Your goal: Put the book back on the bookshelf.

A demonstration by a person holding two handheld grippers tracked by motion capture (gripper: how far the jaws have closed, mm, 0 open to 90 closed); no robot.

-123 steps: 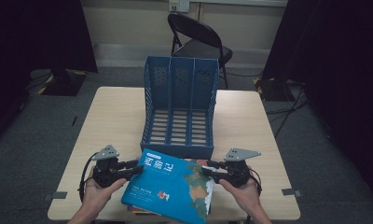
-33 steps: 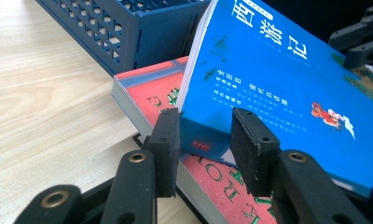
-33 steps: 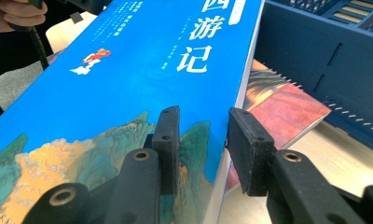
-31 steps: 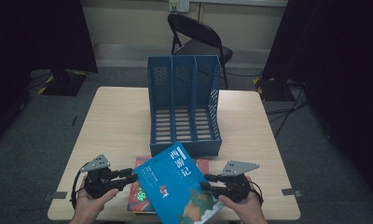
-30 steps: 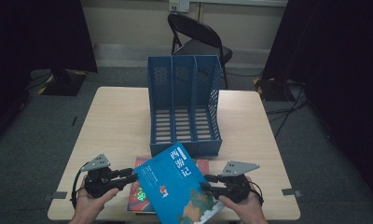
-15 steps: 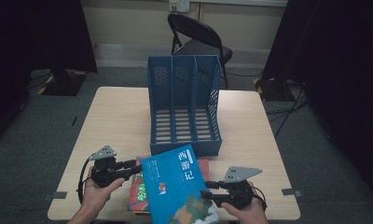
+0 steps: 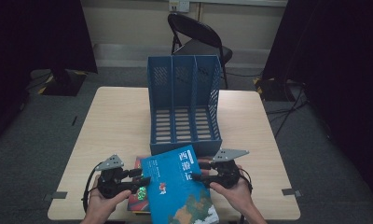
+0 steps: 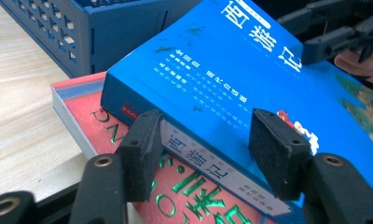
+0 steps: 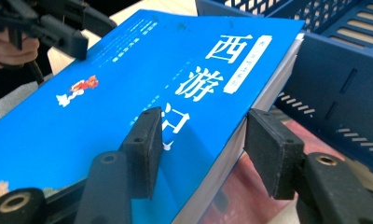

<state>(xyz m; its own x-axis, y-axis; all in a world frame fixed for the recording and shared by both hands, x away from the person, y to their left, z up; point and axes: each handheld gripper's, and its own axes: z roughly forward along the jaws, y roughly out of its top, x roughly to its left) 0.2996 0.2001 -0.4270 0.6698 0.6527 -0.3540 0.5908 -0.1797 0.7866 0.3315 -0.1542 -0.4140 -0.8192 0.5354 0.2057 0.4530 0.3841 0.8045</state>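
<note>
Between both jaw pairs: blue book (image 7: 177, 186) edges; jaws just opened, apart, grip loosened.

Red book (image 7: 139, 196) mostly hidden under blue book (image 7: 175, 184), whose near end is cut off by btm edge in high view.

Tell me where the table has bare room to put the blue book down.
Bare wood lies on the table left of the file rack, and in a narrower strip right of it, out to the table's edge. The near edge is crowded: the blue book lies tilted on the red book, with the left gripper and right gripper at its sides.
</note>
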